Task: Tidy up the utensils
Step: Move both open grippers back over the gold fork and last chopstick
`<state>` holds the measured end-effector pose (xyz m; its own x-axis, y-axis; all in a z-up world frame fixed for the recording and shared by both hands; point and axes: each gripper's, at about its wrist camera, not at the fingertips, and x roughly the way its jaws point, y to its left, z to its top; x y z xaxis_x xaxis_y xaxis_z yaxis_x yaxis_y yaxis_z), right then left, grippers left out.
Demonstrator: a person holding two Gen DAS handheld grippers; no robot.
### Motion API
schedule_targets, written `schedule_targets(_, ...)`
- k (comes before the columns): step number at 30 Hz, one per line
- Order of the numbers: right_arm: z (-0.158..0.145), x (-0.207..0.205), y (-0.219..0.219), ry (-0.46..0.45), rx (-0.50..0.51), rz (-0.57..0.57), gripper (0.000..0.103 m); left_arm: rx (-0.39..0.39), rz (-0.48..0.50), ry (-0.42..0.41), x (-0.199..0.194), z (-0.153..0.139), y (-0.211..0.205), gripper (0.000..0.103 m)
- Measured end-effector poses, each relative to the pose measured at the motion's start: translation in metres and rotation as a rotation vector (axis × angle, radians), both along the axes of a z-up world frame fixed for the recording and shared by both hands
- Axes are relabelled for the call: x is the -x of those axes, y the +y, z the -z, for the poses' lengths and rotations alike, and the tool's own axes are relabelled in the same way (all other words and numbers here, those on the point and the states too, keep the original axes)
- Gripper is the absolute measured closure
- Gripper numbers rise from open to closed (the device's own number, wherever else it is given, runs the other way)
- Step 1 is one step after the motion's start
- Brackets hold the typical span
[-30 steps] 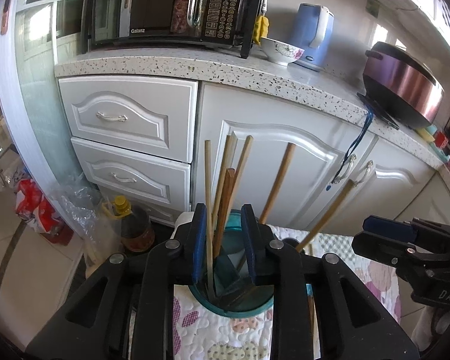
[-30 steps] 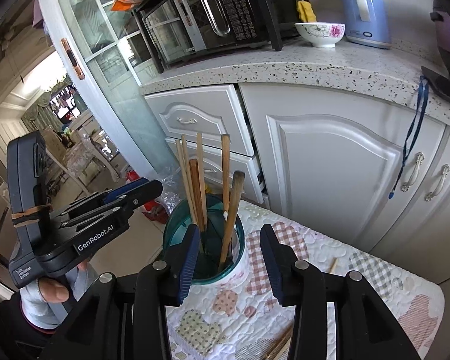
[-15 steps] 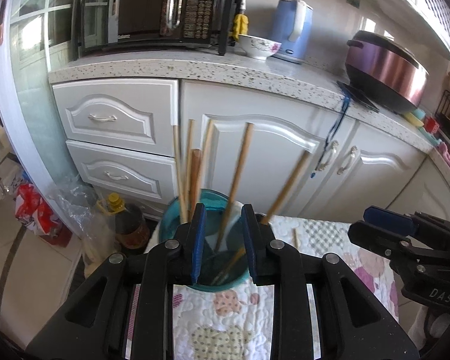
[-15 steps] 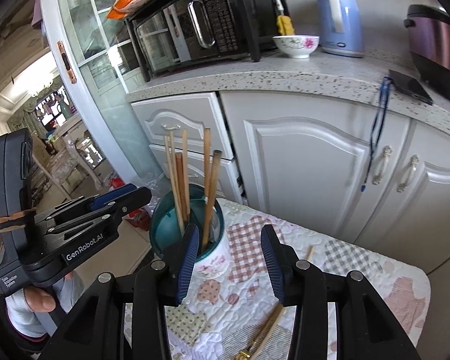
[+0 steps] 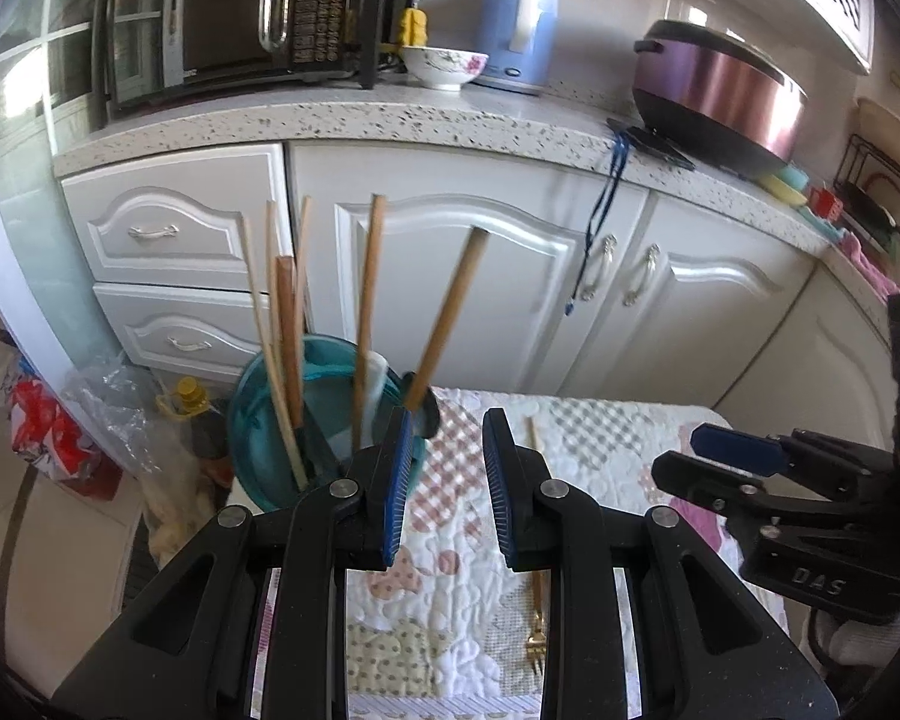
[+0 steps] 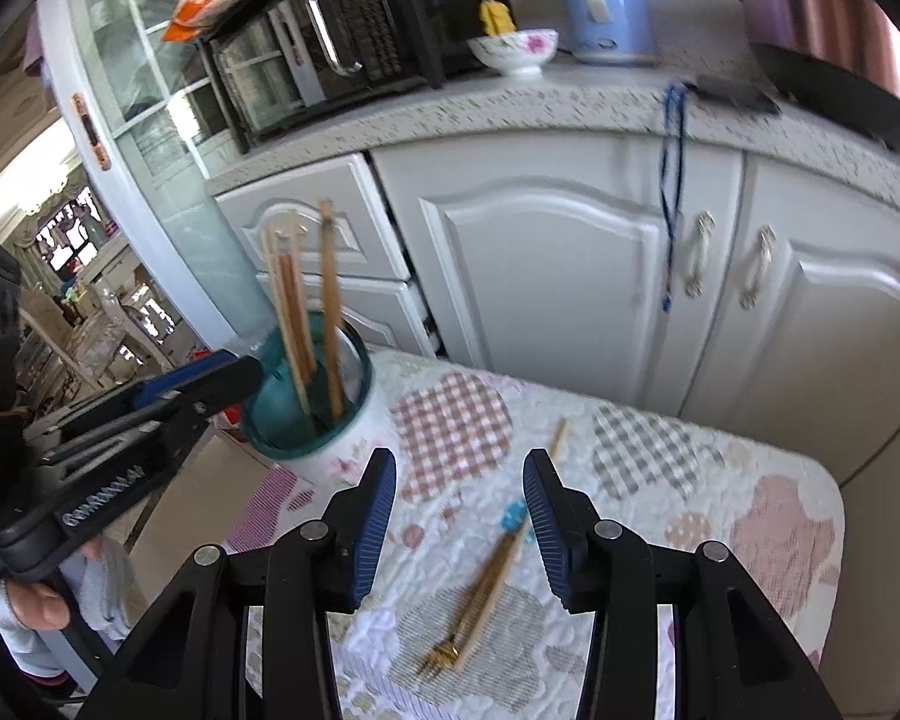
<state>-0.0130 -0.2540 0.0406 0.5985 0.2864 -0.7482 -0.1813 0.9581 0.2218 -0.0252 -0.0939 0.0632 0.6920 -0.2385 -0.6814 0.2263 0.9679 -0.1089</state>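
Both grippers are pointing steeply down over the quilt (image 6: 660, 480), empty: left gripper (image 5: 444, 480) jaws sitting narrowly apart, cup (image 5: 258, 420) with chopsticks (image 5: 366, 312) at its 10 o'clock; right gripper (image 6: 459, 516) jaws gaping wider, fork (image 6: 474, 606) and chopstick (image 6: 555, 441) lying between them at 6 to 12 o'clock.

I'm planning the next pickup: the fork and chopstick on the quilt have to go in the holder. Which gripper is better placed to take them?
Probably right. The right gripper, open and empty, points at the fork and chopstick; the left gripper sits nearer the holder.
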Motion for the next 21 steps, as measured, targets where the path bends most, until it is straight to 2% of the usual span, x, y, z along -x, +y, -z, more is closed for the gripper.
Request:
schedule_targets(5, 0.026, 0.001, -0.013, 0.06, 0.0, 0.025, 0.06, 0.009, 0.021, 0.019, 0.004, 0.007, -0.005, 0.08)
schedule_targets(13, 0.107, -0.017, -0.024, 0.242, -0.023, 0.038, 0.061, 0.011, 0.055, 0.091, 0.011, 0.031, -0.005, 0.08)
schedule_targets(17, 0.136, -0.039, -0.027, 0.298, -0.067, 0.062, 0.065, 0.005, 0.073, 0.138, 0.016, 0.048, -0.006, 0.08)
schedule_targets(21, 0.155, -0.069, -0.023, 0.33, -0.066, 0.066, 0.068, -0.008, 0.109, 0.202, 0.02, 0.068, -0.011, 0.08)
